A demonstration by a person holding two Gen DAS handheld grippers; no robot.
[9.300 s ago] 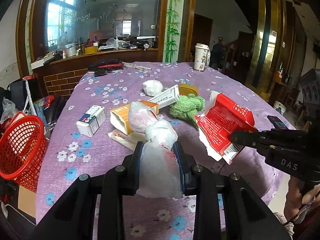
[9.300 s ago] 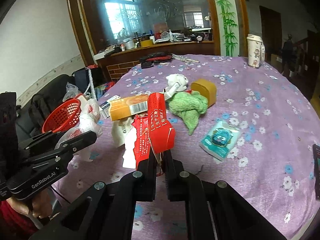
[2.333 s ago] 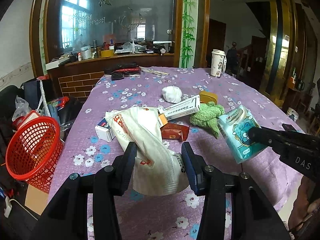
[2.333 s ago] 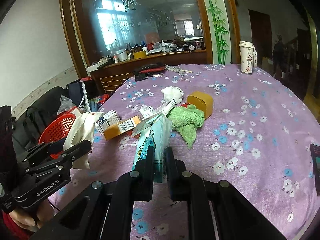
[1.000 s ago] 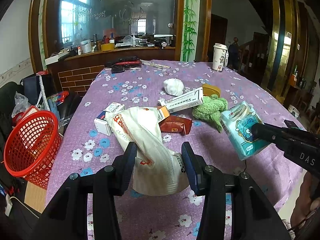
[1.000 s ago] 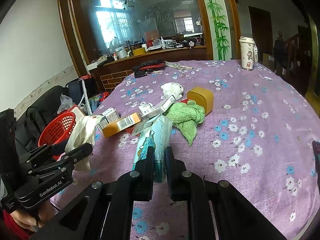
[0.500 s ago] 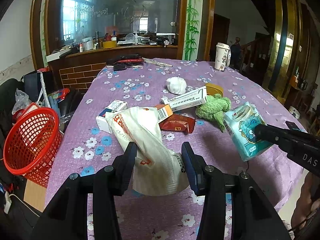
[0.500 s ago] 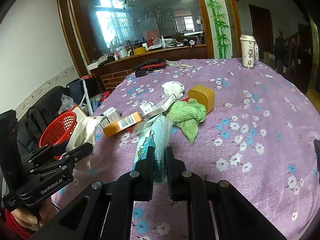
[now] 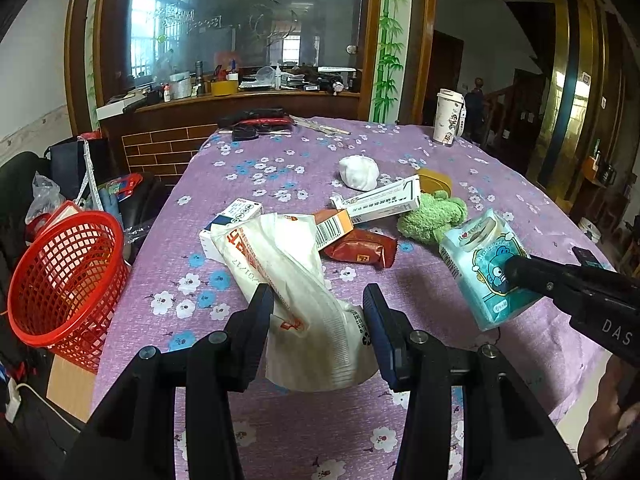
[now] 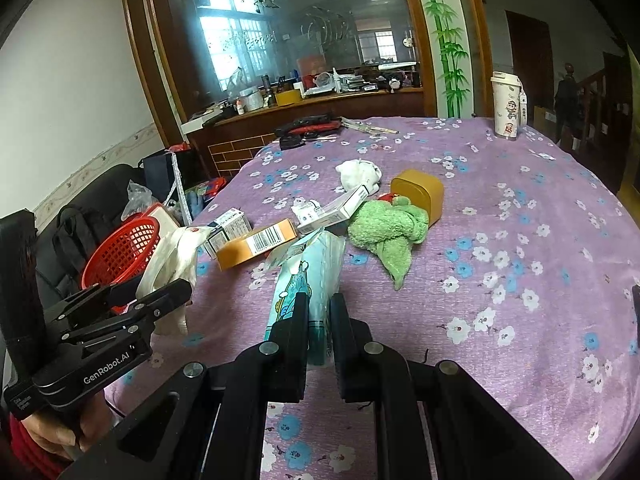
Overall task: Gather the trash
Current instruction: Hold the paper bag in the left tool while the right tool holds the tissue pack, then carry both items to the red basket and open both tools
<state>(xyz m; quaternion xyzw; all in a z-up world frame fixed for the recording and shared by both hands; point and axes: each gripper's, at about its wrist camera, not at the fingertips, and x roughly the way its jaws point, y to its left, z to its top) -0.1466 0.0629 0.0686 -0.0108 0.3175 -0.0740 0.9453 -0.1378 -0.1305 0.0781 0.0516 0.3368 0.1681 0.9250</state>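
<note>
Purple floral table (image 9: 256, 168); left tool (image 9: 318, 300) grips white bag (image 9: 296, 292), right tool (image 10: 319, 312) tissue pack (image 10: 310, 268).

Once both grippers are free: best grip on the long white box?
Take the long white box across its narrow width near the raised right end, coming from above. That end rests on the green cloth, leaving its long sides exposed; the left end is crowded by the orange box.
</note>
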